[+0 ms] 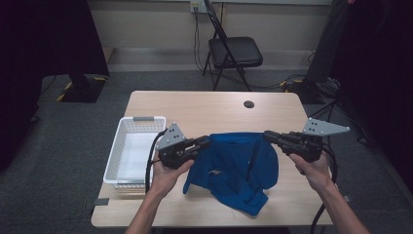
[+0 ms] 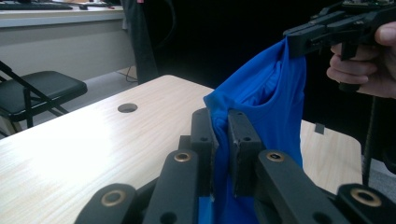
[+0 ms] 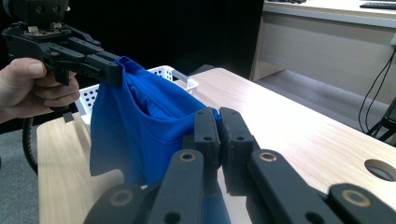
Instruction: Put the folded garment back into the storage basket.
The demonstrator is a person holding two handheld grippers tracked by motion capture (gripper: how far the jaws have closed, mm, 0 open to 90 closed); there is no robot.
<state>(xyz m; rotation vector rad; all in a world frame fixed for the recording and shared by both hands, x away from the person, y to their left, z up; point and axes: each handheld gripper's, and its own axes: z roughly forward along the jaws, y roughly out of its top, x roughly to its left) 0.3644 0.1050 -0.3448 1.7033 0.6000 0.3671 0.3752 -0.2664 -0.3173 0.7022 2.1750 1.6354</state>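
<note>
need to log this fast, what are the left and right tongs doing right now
Left tongs: closed on the blue shirt, pinching its top edge.
Right tongs: closed on the same shirt's opposite top corner, lifting it off the table.

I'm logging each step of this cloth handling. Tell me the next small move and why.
Probably draw the two claws apart to pull the top edge taut: the left claw and right claw each pinch a corner of the blue garment, whose edge sags between them while its lower part lies bunched on the table.
</note>
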